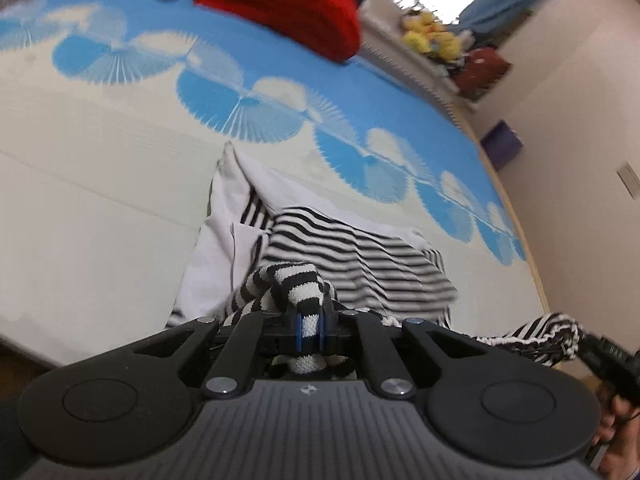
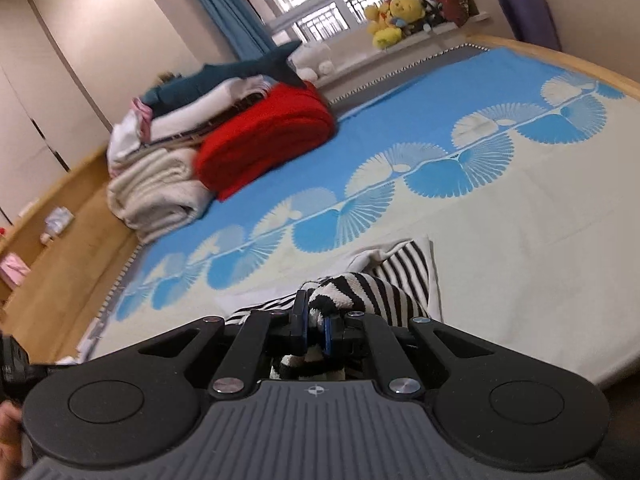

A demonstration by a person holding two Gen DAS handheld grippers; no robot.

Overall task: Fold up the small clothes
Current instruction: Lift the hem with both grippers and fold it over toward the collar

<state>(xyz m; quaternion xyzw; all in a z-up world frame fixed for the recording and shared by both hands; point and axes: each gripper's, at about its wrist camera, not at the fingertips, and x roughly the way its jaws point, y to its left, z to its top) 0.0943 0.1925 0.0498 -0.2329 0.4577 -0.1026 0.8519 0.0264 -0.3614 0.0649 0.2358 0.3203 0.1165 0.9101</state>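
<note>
while lifted: striped garment (image 1: 360,252) is pinched by both closed grippers.
left gripper (image 1: 311,326): thin bunched edge held.
right gripper (image 2: 316,326): same.
risk: slippage, uneven fold on bed sheet (image 2: 520,240).

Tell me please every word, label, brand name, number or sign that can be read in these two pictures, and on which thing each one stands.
No readable words or numbers in either view.
Left gripper body: a small round crosshair emblem, no letters.
Right gripper body: the same small emblem, no letters.
Striped garment: black and white stripes only, no label visible.
Bed cover: blue fan pattern, no text.
Yellow plush toy: too small and blurred to show any tag.
</note>
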